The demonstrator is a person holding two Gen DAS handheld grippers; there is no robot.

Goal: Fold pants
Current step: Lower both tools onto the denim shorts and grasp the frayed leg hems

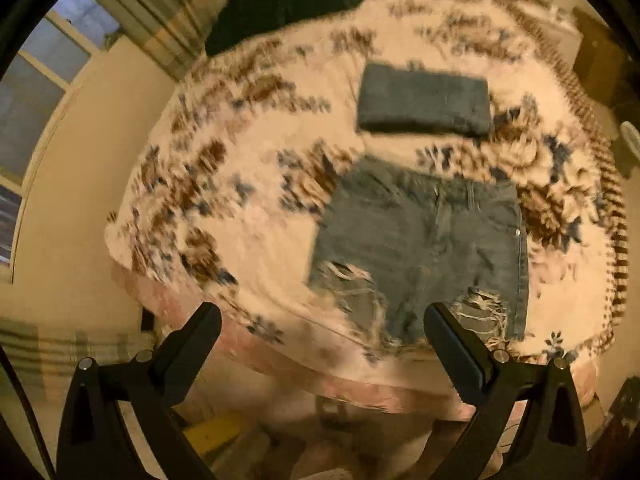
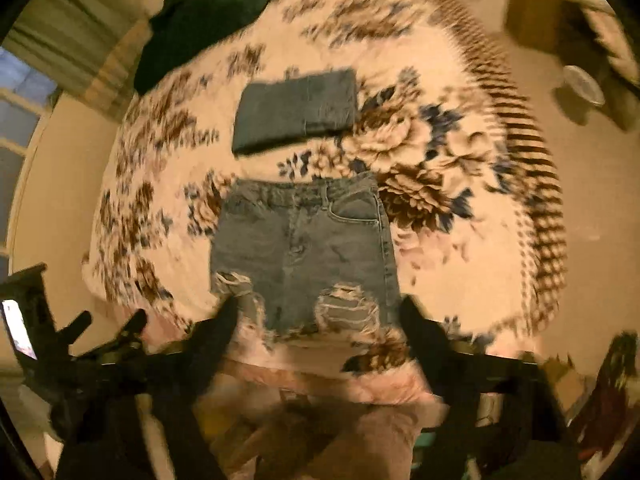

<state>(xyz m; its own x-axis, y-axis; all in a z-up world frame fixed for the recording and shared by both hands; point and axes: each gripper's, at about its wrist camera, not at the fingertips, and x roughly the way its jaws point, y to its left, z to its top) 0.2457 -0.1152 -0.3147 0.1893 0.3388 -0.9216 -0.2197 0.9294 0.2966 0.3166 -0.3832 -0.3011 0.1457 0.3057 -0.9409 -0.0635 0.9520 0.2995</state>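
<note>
A pair of ripped denim shorts [image 2: 304, 248] lies spread flat, front side up, on a floral blanket [image 2: 440, 152] covering a bed, waistband toward the far side and frayed leg hems at the near edge; laid out this way, the garment appears readied for a first fold, none yet made. Beyond the waistband of the shorts, apart from them, sits an already folded denim piece [image 2: 296, 108], seemingly parked out of the working area; farther beyond still, at the far left corner, a dark green garment [image 2: 208, 12] is heaped. The left gripper [image 1: 320, 320] hangs above the near hem of the shorts, jaws spread wide and holding nothing, one finger overlapping the right leg's fringe in view; the right gripper [image 2: 316, 316], blurred, likewise stands agape and empty, its fingers straddling both leg hems, probably lined up to pinch the bottom corners. Neither gripper looks to be touching the cloth.
</note>
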